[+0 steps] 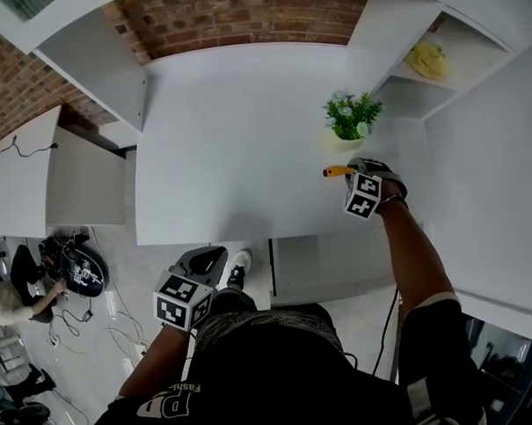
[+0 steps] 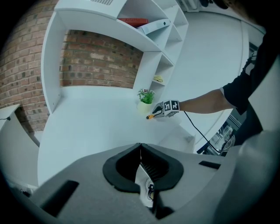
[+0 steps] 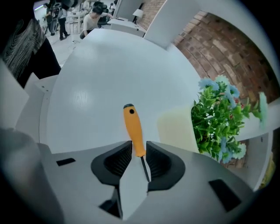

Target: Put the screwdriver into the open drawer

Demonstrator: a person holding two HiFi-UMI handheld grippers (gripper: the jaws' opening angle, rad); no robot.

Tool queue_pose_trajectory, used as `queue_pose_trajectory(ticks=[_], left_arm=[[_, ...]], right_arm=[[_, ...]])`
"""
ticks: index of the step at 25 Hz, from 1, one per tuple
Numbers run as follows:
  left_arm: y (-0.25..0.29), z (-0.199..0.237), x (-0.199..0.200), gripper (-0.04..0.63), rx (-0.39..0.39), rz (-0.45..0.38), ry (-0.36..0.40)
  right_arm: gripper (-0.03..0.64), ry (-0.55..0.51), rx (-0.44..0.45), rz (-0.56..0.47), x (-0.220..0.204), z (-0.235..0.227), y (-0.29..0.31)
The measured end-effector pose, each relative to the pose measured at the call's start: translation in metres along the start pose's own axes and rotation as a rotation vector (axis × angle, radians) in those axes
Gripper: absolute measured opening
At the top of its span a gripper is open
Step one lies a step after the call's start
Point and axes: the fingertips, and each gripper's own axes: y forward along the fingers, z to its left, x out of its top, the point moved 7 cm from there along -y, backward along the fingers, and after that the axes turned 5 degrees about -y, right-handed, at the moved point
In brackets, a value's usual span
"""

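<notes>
As R claw [image 3: 139, 148] pinches the orange screwdriver [image 3: 132, 127] by handle end only, it could pivot & slip; L claw [image 2: 140, 149] closed, empty.

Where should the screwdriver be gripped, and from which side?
Take the screwdriver by its thick orange handle, pinched crosswise from the shaft end, as the right gripper has it; the thin shaft likely gives the pads little hold.

Left claw [image 2: 140, 146] closed, held low, right claw [image 3: 139, 148] outstretched, gripping screwdriver [image 3: 133, 129].
</notes>
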Motion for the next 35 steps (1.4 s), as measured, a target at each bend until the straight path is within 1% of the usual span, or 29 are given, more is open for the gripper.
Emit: queue_pose_trajectory(ticks=[4, 8, 13, 16, 20, 25, 30, 33, 35], left_arm=[[-0.002, 0.003, -0.001, 0.018, 0.004, -0.001, -0.012], [-0.003, 0.009, -0.003, 0.018, 0.015, -0.001, -0.018], [-0.002, 0.015, -0.003, 0.018, 0.01, -0.005, -0.041], [-0.002, 0.017, -0.001, 0.018, -0.002, -0.011, -0.042], [-0.002, 0.022, 0.004, 0.018, -0.013, -0.017, -0.029], [-0.001, 0.026, 0.01, 0.018, -0.04, -0.016, 0.003], [0.007, 0.027, 0.024, 0.018, -0.1, -0.023, 0.046], [0.014, 0.023, 0.033, 0.018, -0.145, -0.02, 0.081], [0.019, 0.02, 0.039, 0.018, -0.177, -0.021, 0.107]], right_arm=[[0.089, -0.073, 0.061, 0.013, 0.005, -0.002, 0.007], [0.087, -0.116, 0.106, 0.028, 0.008, -0.002, 0.014], [0.093, -0.13, 0.127, 0.051, 0.01, -0.005, 0.016], [0.087, -0.13, 0.14, 0.076, 0.012, -0.006, 0.015], [0.084, -0.103, 0.139, 0.075, 0.015, -0.007, 0.01], [0.083, -0.035, 0.098, 0.068, 0.016, -0.008, -0.008], [0.083, 0.11, 0.046, 0.038, 0.017, -0.003, -0.04], [0.083, 0.188, 0.028, 0.039, 0.013, 0.01, -0.058], [0.083, 0.26, 0.009, 0.035, 0.011, 0.02, -0.07]])
